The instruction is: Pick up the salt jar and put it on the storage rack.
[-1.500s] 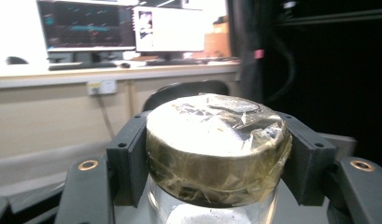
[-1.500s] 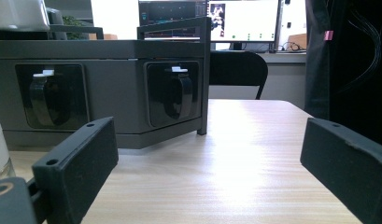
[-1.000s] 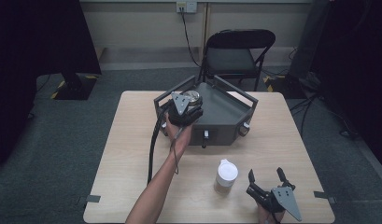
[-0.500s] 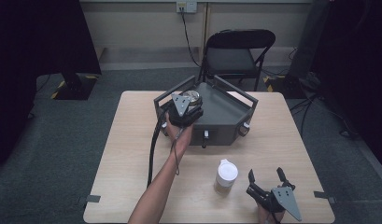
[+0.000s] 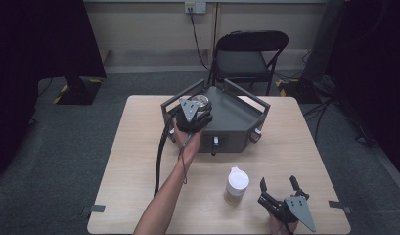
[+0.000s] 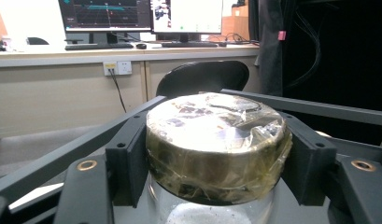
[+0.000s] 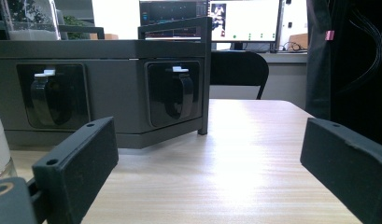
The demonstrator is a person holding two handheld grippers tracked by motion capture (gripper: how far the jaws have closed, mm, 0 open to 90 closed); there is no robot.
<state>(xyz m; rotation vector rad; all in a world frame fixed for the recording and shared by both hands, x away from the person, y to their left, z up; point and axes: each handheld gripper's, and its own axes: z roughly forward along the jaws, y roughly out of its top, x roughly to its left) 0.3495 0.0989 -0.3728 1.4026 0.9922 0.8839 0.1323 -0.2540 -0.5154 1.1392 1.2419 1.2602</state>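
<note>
While the wooden table (image 5: 139,161) sits quiet, the action is up on the dark grey fixture box (image 5: 236,122) at its far side. Over it the left gripper (image 5: 192,115) has its jaws either side of a glass jar's foil-wrapped lid (image 6: 216,140). They have just been opening a touch, and the pads look level with the lid's sides; whether they still press on it I cannot tell. To do this step well, I'd say ease the jaws apart evenly and lift straight up, so the jar stays put. Near the table's front edge, the right gripper (image 5: 280,188) rests released, nothing between its jaws, the white-lidded cup (image 5: 236,183) just off to its left.
</note>
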